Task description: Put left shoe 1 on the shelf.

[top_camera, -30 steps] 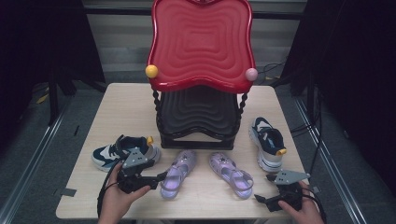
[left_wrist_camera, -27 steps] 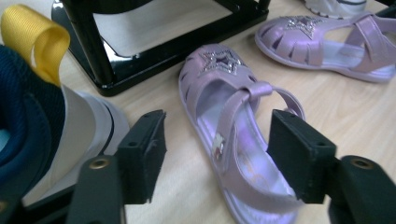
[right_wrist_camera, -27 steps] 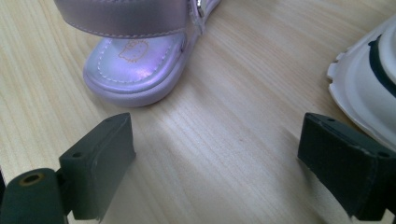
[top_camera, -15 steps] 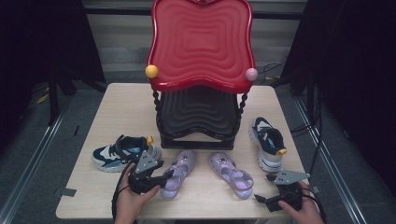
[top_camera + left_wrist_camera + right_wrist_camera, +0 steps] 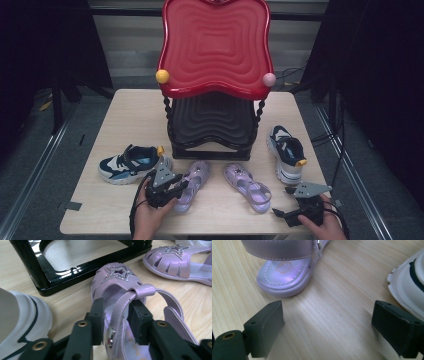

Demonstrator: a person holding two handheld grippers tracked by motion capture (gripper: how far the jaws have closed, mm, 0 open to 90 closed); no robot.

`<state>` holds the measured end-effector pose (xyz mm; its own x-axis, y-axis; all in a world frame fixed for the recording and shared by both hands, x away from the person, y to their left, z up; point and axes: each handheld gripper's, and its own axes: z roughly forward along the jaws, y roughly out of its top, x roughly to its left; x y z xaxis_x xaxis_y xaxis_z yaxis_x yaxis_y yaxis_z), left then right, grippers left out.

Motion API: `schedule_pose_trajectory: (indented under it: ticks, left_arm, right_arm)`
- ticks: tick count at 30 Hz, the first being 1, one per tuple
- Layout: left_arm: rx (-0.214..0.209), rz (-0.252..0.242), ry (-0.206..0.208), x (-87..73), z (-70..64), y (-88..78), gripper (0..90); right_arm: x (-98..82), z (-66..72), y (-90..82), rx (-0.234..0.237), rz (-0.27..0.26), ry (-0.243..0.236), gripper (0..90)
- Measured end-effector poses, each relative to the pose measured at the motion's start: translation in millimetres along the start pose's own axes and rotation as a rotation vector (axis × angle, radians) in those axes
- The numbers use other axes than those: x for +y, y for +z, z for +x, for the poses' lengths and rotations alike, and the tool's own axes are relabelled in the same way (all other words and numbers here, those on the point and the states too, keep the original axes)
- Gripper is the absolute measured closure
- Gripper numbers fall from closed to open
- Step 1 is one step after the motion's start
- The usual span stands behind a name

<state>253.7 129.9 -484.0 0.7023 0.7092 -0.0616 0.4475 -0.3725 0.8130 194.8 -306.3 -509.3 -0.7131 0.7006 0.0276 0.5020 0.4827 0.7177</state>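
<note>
The left gripper [image 5: 116,323], jaws just closing, pinches the strap of the near-left glossy lilac star-studded sandal [image 5: 125,287] (still flat on the table). A grasp, I'd say; next, a clean lift. The right gripper [image 5: 327,327] rests agape.

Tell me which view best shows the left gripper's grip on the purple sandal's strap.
The left gripper view: the left gripper has just been closing, its jaws on either side of the purple sandal's strap. The high view shows the gripper over the sandal's heel, hiding the strap. The right gripper view shows the other sandal's heel.
</note>
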Motion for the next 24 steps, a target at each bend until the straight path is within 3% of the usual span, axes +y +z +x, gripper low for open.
schedule_pose_trajectory:
  ticks: [3, 7, 13, 24]
  left_arm:
    - [0.015, -0.003, 0.015, -1.4, 0.1, 0.2, 77.0]
    - [0.033, -0.014, 0.045, -1.8, 0.6, -2.7, 80.4]
    - [0.049, -0.052, 0.074, 2.9, -2.3, -10.7, 81.5]
    - [0.058, -0.125, 0.074, 13.4, -5.0, -24.8, 81.7]
  right_arm:
    - [0.0, 0.0, 0.0, 0.000, 0.000, 0.000, 9.9]
    - [0.0, 0.0, 0.0, 0.000, 0.000, 0.000, 10.0]
    - [0.0, 0.0, 0.0, 0.000, 0.000, 0.000, 9.9]
    - [0.0, 0.0, 0.0, 0.000, 0.000, 0.000, 9.9]
